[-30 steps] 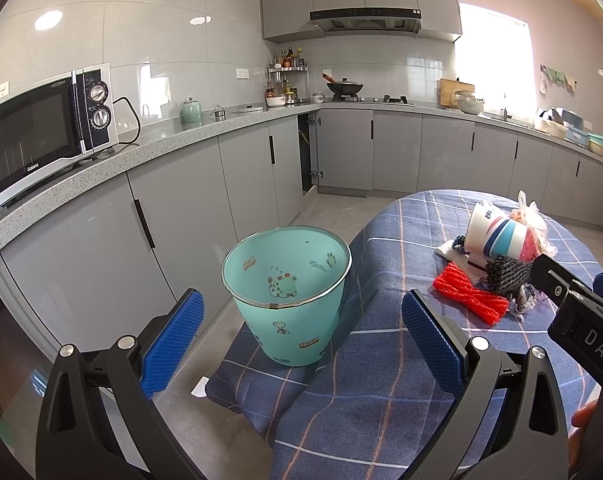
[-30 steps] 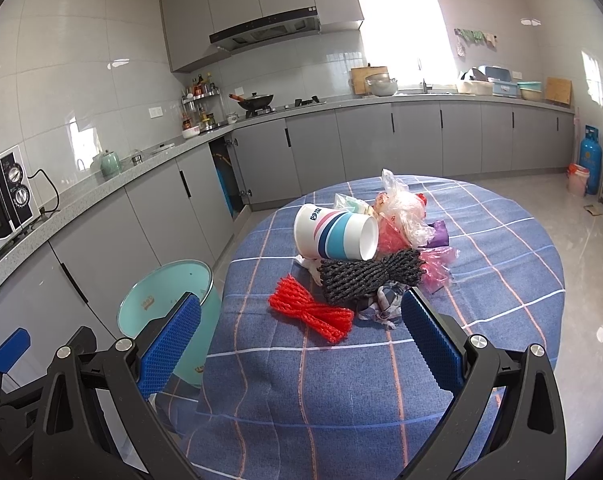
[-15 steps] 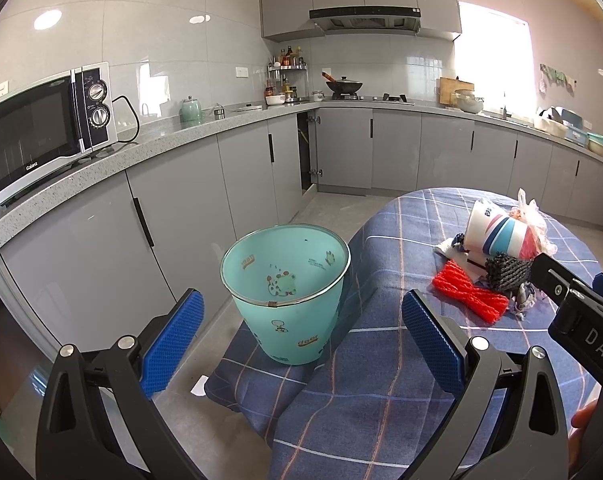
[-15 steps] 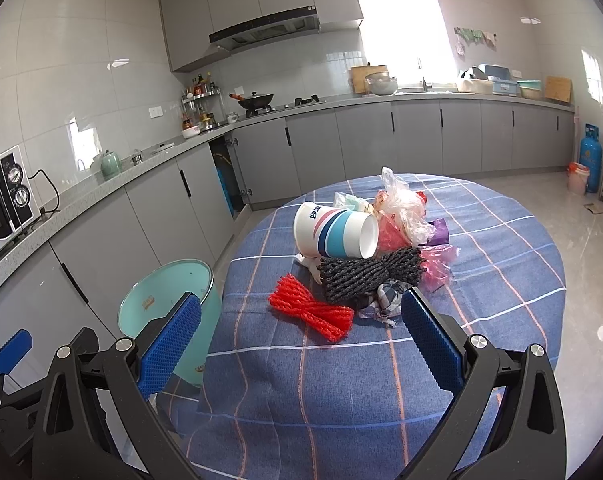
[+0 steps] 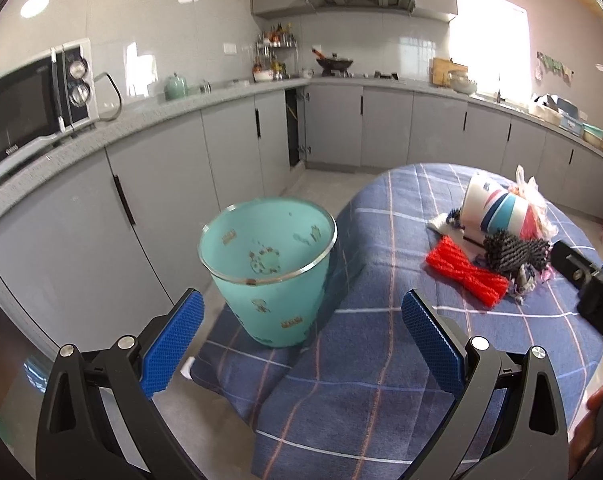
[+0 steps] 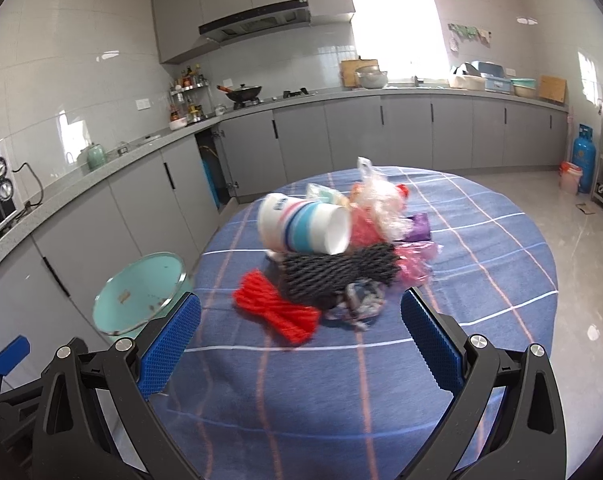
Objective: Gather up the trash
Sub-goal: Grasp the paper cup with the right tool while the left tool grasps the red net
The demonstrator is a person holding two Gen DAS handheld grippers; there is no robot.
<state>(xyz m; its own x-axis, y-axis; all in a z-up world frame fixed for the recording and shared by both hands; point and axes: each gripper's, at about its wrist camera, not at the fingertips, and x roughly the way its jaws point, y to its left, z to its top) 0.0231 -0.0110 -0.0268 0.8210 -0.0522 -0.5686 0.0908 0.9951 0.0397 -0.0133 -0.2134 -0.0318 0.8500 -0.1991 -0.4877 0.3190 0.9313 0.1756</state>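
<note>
A teal waste bin (image 5: 269, 268) stands beside the round table, on the hanging blue checked cloth; it also shows in the right wrist view (image 6: 141, 294). A pile of trash lies on the table: a striped paper cup (image 6: 305, 222), red foam net (image 6: 277, 310), black foam net (image 6: 337, 276), clear and pink plastic wrappers (image 6: 381, 208). The pile also shows in the left wrist view, with the cup (image 5: 491, 208) and red net (image 5: 465, 272). My left gripper (image 5: 301, 340) is open and empty, near the bin. My right gripper (image 6: 301, 340) is open and empty, short of the pile.
Grey kitchen cabinets (image 5: 149, 184) and a countertop with a microwave (image 5: 29, 96) run along the left and back. A blue gas cylinder (image 6: 583, 160) and a small bin stand on the floor at far right. The table cloth (image 6: 481, 248) covers the table.
The right gripper has moved closer to the trash pile and the view is blurred. The left gripper has moved slightly nearer the bin. Both stay open.
</note>
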